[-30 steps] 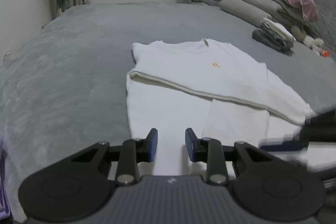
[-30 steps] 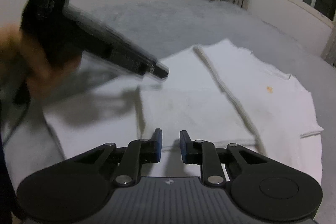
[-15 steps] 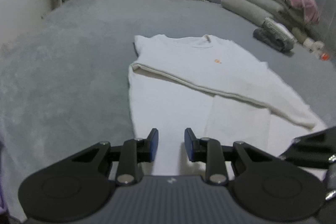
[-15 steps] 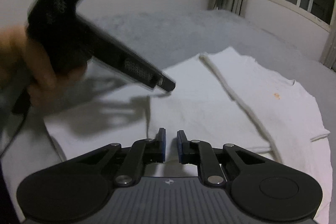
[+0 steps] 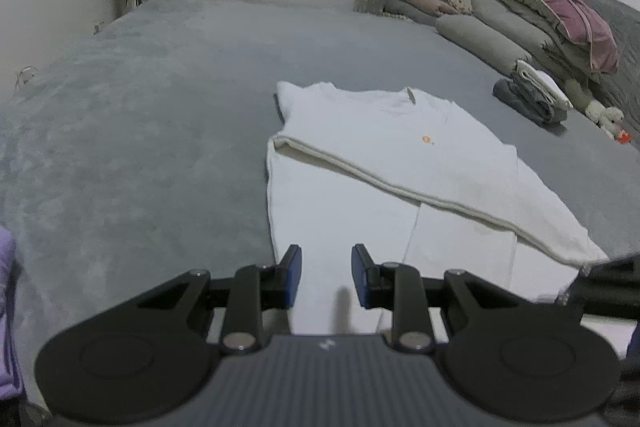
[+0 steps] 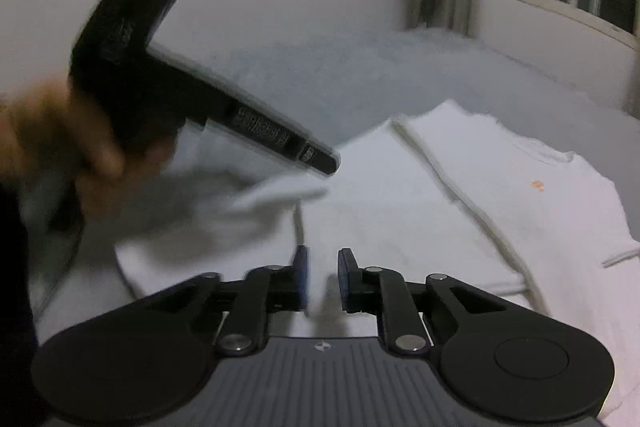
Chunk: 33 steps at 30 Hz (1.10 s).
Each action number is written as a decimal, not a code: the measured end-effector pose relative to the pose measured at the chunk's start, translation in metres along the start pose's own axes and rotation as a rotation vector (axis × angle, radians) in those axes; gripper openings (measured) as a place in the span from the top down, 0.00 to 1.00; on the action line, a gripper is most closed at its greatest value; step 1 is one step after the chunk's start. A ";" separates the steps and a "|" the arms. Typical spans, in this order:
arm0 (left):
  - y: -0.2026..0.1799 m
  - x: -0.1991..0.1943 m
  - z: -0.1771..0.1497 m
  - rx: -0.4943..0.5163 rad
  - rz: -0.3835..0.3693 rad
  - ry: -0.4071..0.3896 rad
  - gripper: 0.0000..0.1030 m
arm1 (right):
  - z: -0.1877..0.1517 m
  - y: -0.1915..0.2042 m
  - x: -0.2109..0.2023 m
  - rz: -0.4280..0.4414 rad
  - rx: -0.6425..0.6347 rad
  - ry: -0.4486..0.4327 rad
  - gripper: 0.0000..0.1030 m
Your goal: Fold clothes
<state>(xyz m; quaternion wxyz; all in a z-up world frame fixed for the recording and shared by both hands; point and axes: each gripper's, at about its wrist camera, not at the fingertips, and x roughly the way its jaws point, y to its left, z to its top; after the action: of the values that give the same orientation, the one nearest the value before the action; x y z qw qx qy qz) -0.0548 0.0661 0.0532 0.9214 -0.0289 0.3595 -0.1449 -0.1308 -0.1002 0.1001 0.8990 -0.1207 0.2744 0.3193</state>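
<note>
While the white shirt (image 5: 384, 163) is lying part-folded on the grey bed (image 5: 140, 131), the left tool (image 5: 326, 275) and right tool (image 6: 322, 277) are hovering slightly parted, empty; each should be pinching a hem corner, lifting evenly.

Left gripper (image 5: 326, 273): matte black linkage arms, blue pads, silver pivot screws, ribbed grey housing with small white logo, two round black discs. Right gripper (image 6: 323, 277): same build. Left hand (image 6: 80, 155) blurred; black pistol-shape handle with faint printed lettering; dark sleeve at edge.
</note>
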 end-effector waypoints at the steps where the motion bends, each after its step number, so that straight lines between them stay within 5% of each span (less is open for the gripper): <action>1: 0.000 -0.001 0.000 -0.003 -0.010 0.000 0.76 | 0.000 -0.003 0.000 -0.039 0.010 -0.004 0.85; 5: -0.003 -0.002 0.000 -0.004 -0.046 0.008 0.76 | -0.011 -0.006 0.018 -0.050 0.002 0.097 0.79; 7: -0.005 -0.002 -0.001 0.002 -0.058 0.011 0.76 | -0.010 0.004 0.016 -0.047 -0.078 0.078 0.81; 11: -0.005 -0.002 -0.001 0.001 -0.060 0.011 0.76 | -0.004 -0.007 0.002 -0.015 0.032 0.031 0.81; 15: -0.005 -0.001 -0.001 0.004 -0.063 0.018 0.76 | -0.009 -0.013 0.001 -0.083 0.075 0.081 0.81; 23: -0.014 -0.002 -0.003 0.044 -0.121 0.021 0.76 | -0.006 -0.037 -0.006 -0.169 0.172 0.045 0.77; 30: -0.030 0.013 -0.014 0.142 -0.107 0.082 0.76 | -0.008 -0.017 -0.006 -0.036 0.073 0.079 0.75; 33: -0.036 0.017 -0.020 0.180 -0.100 0.086 0.83 | -0.010 -0.002 -0.002 -0.044 -0.002 0.079 0.75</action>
<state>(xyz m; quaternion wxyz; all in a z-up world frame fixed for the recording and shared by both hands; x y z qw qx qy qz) -0.0648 0.0273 0.0329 0.8955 0.0423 0.3826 -0.2236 -0.1353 -0.1070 0.0931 0.8942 -0.1400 0.3068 0.2944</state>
